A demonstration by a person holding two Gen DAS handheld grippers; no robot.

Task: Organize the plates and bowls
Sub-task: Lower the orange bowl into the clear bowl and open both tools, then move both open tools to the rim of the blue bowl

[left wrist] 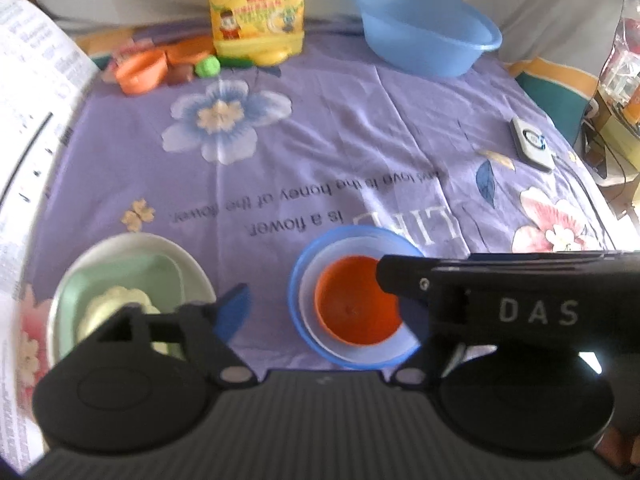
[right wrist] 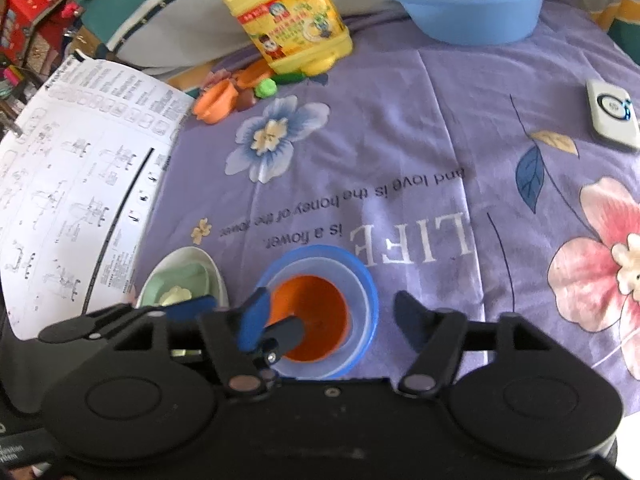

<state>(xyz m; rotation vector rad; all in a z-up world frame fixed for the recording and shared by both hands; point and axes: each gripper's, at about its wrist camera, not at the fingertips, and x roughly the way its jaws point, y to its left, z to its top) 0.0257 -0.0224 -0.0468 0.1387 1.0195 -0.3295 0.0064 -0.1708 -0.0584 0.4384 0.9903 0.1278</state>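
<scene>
Roughly 3 nested bowls (left wrist: 352, 300), 3 stacked plates (left wrist: 132, 280), 1 basin (left wrist: 428, 28).

Orange bowl (right wrist: 316, 318) nested in blue bowls (right wrist: 366, 280)

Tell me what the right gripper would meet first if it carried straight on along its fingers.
Probably bare purple tablecloth. The open right gripper points down at the cloth just right of the nested bowl stack; its left finger overlaps that rim in view, so it might clip it. Depth is unclear.
</scene>
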